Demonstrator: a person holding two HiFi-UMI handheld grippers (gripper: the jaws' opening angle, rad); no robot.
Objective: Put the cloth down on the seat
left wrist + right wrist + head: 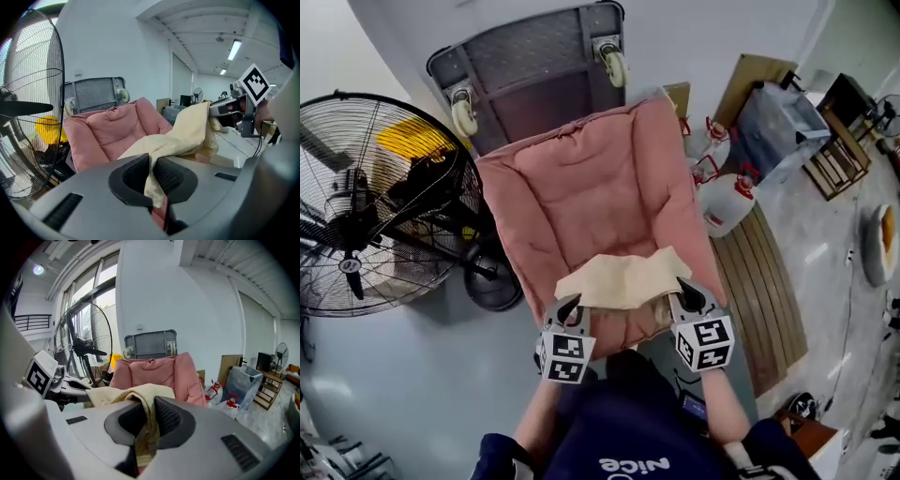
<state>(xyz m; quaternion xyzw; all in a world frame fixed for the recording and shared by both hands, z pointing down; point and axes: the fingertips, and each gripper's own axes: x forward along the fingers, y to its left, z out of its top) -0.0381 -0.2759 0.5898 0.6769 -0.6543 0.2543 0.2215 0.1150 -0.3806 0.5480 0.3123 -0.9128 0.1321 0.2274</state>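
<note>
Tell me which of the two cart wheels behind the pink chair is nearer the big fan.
The wheel at the head view's left, beside the fan; the other wheel sits farther right.

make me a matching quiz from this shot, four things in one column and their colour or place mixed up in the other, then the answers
1 cloth
2 seat
3 fan
4 jugs

a pink, padded
b white with red caps, right of the seat in the head view
c cream, pinched by the left tongs and the right tongs
d black, left of the seat in the head view

Pairs: 1-c, 2-a, 3-d, 4-b
</note>
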